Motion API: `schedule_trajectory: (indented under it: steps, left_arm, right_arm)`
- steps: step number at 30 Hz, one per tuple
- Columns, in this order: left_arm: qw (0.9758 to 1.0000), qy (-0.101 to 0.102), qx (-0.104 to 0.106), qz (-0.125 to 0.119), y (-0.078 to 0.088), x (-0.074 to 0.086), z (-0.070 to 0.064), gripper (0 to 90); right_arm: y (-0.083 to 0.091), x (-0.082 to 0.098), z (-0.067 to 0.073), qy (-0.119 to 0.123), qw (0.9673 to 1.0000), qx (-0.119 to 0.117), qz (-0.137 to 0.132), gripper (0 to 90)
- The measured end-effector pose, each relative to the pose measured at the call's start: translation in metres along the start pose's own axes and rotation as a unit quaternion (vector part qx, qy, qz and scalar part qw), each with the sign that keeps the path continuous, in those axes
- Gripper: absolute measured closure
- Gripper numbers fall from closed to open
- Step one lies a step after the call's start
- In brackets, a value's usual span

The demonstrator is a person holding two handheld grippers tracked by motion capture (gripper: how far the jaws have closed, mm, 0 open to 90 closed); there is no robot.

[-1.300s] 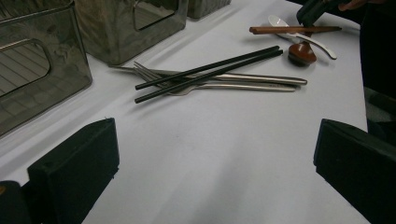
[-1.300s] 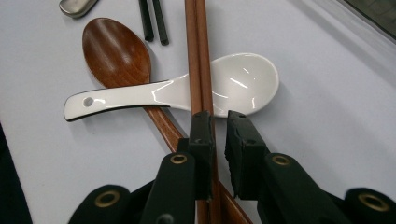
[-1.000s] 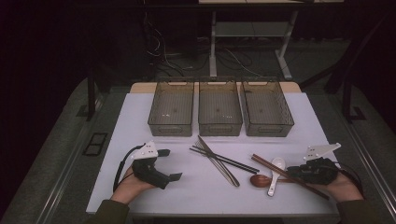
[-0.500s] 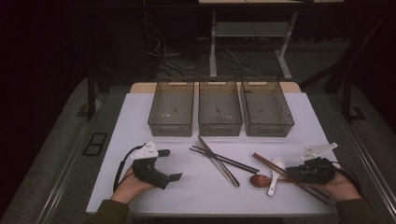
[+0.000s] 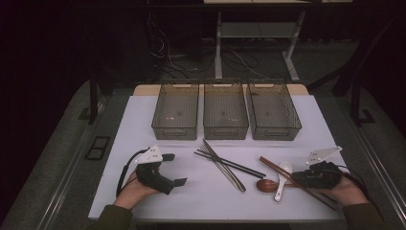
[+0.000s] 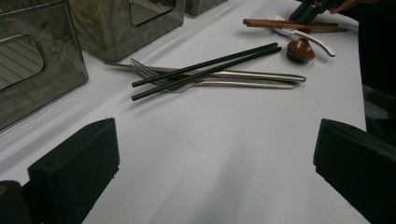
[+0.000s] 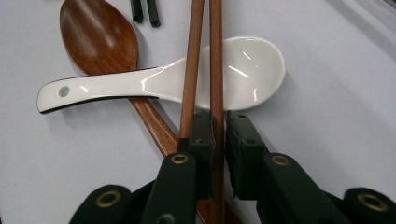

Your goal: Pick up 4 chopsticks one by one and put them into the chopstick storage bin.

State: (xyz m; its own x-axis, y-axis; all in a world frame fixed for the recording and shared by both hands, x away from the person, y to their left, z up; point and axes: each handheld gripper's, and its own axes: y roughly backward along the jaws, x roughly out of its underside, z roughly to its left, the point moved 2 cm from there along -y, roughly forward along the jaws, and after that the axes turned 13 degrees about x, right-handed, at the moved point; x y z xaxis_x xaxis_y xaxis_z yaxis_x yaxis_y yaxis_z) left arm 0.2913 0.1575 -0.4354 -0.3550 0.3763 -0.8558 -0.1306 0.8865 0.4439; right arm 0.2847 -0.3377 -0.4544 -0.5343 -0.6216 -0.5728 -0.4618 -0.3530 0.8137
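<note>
Nearest in the right gripper view, the right gripper has its fingers clenched on one of the two brown chopsticks. That stick runs up through the narrow slot between the pads, while its partner lies just outside the left pad, touching it. Gripping low on the shaft probably leaves the long end free to swing toward a bin. Both sticks lie across the white ceramic spoon, which rests on the handle of the wooden spoon; this stacking suggests the sticks must come off first.

In the high view this cluster sits at the lower right of the frame: right gripper, brown chopsticks, white spoon, wooden spoon.

At the lower left, the left gripper rests in the person's hand on the white worktop, fingers released and spread wide with nothing between them, seemingly waiting its turn. Its own view shows the two pads far apart over bare worktop.

Middle of the frame: a pair of black chopsticks crossing two metal forks, as yet untouched.

Farthest, across the upper middle, three smoky translucent bins stand side by side, touching, apparently to take one sort of utensil each.
</note>
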Motion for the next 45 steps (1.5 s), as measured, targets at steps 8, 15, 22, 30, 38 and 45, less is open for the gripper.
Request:
schedule_trajectory:
  steps: [8, 15, 22, 30, 38, 45]
  left_arm:
    - [1.0000, 0.000, 0.000, 0.000, 0.000, 0.000, 0.000, 0.0]
    - [1.0000, 0.000, 0.000, 0.000, 0.000, 0.000, 0.000, 0.0]
    - [1.0000, 0.000, 0.000, 0.000, 0.000, 0.000, 0.000, 0.0]
    - [1.0000, 0.001, 0.000, 0.000, 0.000, 0.000, 0.000, 0.0]
    - [1.0000, 0.001, 0.001, 0.001, 0.000, 0.000, 0.000, 0.0]
    - [1.0000, 0.002, 0.001, 0.003, -0.001, 0.001, 0.000, 0.0]
  right_arm:
    - [0.000, 0.000, 0.000, 0.001, 1.0000, 0.000, -0.001, 81.2]
    - [0.000, 0.000, 0.000, 0.002, 1.0000, -0.001, -0.001, 82.4]
    - [0.000, 0.000, -0.001, 0.001, 1.0000, -0.005, -0.001, 82.7]
    - [0.002, 0.000, -0.003, -0.004, 0.9999, -0.006, -0.007, 82.7]
    - [0.006, -0.003, -0.004, -0.006, 0.9998, -0.007, -0.018, 82.7]
    - [0.011, -0.010, -0.005, -0.009, 0.9994, -0.007, -0.032, 82.7]
